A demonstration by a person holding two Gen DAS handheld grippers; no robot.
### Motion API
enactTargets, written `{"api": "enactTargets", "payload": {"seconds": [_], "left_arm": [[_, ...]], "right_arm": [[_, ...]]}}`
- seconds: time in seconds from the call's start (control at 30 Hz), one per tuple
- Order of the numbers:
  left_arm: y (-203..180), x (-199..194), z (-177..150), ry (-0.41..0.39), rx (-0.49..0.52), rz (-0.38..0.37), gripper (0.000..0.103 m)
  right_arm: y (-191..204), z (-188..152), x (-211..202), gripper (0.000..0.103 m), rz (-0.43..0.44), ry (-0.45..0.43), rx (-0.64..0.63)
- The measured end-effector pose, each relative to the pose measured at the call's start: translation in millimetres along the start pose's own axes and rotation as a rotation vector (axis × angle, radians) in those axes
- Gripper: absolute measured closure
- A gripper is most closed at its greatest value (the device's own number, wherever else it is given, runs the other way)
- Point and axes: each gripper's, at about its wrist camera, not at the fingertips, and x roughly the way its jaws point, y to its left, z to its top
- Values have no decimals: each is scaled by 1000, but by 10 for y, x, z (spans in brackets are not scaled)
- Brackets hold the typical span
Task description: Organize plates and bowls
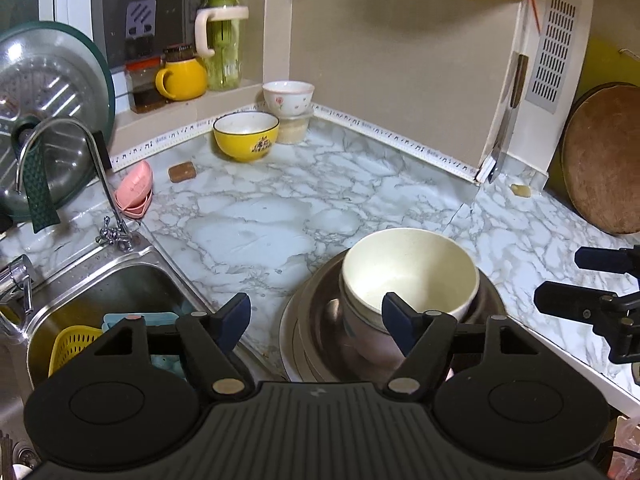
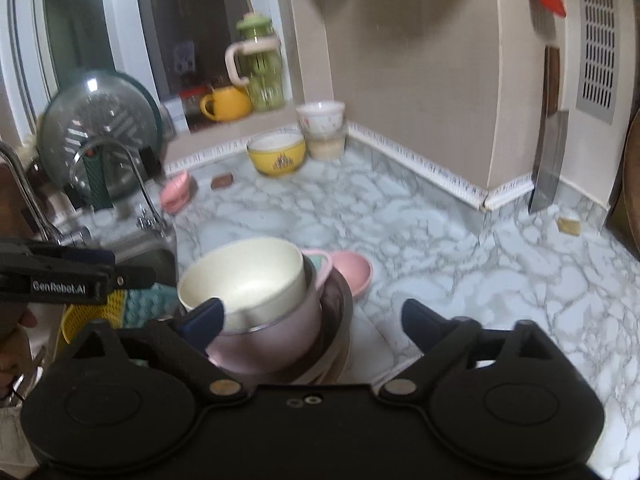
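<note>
From the left wrist camera, the left gripper (image 1: 316, 316) stands well open with nothing between its fingers, above the near edge of the marble counter (image 1: 256, 216); its right fingertip shows in front of the stack but grips nothing. The cream bowl (image 1: 412, 272) sits tilted inside a metal bowl (image 1: 360, 332), both nested in wide steel plates (image 1: 296, 332) just beside the sink (image 1: 100, 292). Far back near the wall, well apart from the stack, stand a yellow bowl (image 1: 246, 136) and a white flowered bowl (image 1: 288, 98) perched on a small tub. From the right wrist camera, which is blurred, the right gripper (image 2: 312, 316) is spread as wide as it goes and empty, its left finger overlapping the cream bowl's rim in the picture. A pink dish (image 2: 354, 270) lies just behind the stack. The risk I see is the lopsided cream bowl: a finger catching its rim could tip it out, or shove the whole stack toward the sink. Adding the far bowls on top of that tilt would likely make the pile slide, so it probably wants levelling first
</note>
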Motion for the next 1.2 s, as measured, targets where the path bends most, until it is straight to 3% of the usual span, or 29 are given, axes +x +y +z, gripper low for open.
{"api": "enactTargets", "payload": {"seconds": [0.37, 0.4, 0.47, 1.2], "left_arm": [[-220, -299, -222, -77, 2, -19, 20], [-238, -305, -236, -75, 1, -28, 17], [-275, -324, -278, -86, -6, -32, 1], [-574, -465, -421, -117, -14, -52, 0]], "right_arm": [[89, -139, -270, 0, -14, -81, 4], [84, -152, -289, 0, -18, -83, 11], [76, -178, -332, 0, -20, -88, 19], [7, -378, -642, 0, -50, -93, 35]]}}
